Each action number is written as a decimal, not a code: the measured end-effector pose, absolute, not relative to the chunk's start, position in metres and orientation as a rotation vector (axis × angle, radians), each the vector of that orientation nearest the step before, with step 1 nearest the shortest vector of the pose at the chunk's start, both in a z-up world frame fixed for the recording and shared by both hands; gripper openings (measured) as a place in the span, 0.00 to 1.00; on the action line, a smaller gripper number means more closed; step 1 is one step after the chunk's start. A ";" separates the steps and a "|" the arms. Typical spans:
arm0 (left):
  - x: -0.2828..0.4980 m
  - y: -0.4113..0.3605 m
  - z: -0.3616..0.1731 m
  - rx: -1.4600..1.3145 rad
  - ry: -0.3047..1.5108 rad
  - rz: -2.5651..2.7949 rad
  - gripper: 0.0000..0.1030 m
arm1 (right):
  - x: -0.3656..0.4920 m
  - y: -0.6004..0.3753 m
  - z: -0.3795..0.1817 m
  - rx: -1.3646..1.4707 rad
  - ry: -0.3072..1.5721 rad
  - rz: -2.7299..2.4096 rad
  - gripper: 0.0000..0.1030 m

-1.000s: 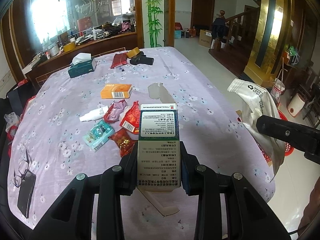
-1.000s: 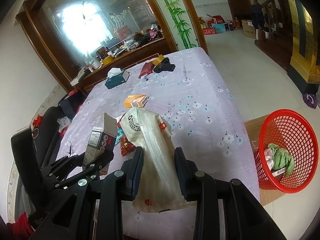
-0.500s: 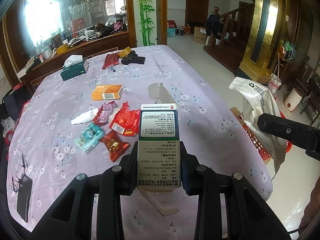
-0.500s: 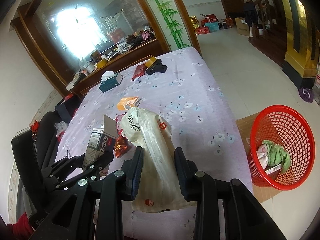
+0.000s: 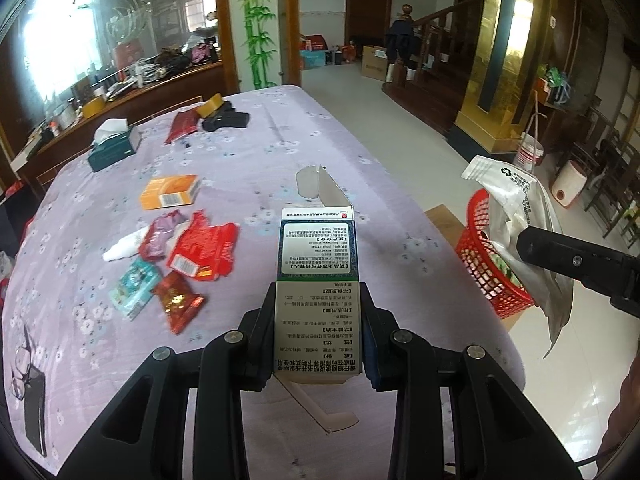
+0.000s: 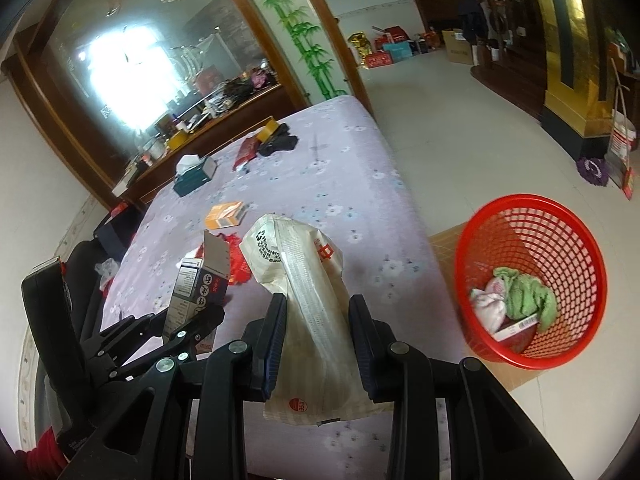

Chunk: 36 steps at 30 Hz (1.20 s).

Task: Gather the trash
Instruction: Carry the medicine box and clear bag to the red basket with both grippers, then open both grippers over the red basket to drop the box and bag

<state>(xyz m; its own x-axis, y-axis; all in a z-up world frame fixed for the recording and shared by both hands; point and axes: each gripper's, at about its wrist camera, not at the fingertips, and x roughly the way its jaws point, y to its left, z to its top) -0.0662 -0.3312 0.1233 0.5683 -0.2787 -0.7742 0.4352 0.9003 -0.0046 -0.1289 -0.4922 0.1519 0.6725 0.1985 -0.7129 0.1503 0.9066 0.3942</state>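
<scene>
My left gripper (image 5: 318, 320) is clamped on a tall white-and-green cardboard medicine box (image 5: 318, 280). The box's long axis runs straight away from me along the fingers, its torn top flap pointing towards the far end of the table, and it is held above the cloth. My right gripper (image 6: 318, 336) is clamped on a crumpled off-white plastic bag with printed text (image 6: 308, 300), which also lies lengthwise along the fingers, its bunched end forward. Below both is a table covered in lilac flowered cloth (image 5: 248, 152), with red snack wrappers (image 5: 200, 248) and an orange carton (image 5: 170, 192) lying on it. A red mesh plastic basket (image 6: 532, 280) stands on the pale tiled floor beside the table, with some rubbish inside.
</scene>
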 end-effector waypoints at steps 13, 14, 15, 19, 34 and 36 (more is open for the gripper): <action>-0.064 -0.408 0.122 0.220 0.891 -0.586 0.32 | -0.158 -0.583 0.150 0.563 0.809 -0.168 0.34; -0.064 -0.417 0.122 0.220 0.896 -0.606 0.32 | -0.160 -0.591 0.149 0.573 0.806 -0.183 0.34; -0.063 -0.425 0.122 0.221 0.903 -0.626 0.32 | -0.162 -0.602 0.148 0.586 0.802 -0.202 0.34; -0.061 -0.465 0.119 0.227 0.923 -0.698 0.32 | -0.168 -0.633 0.143 0.634 0.795 -0.254 0.34; -0.056 -0.549 0.110 0.212 0.935 -0.797 0.63 | -0.157 -0.708 0.128 0.674 0.793 -0.335 0.53; -0.056 -0.544 0.113 0.212 0.935 -0.791 0.63 | -0.158 -0.711 0.132 0.662 0.783 -0.334 0.54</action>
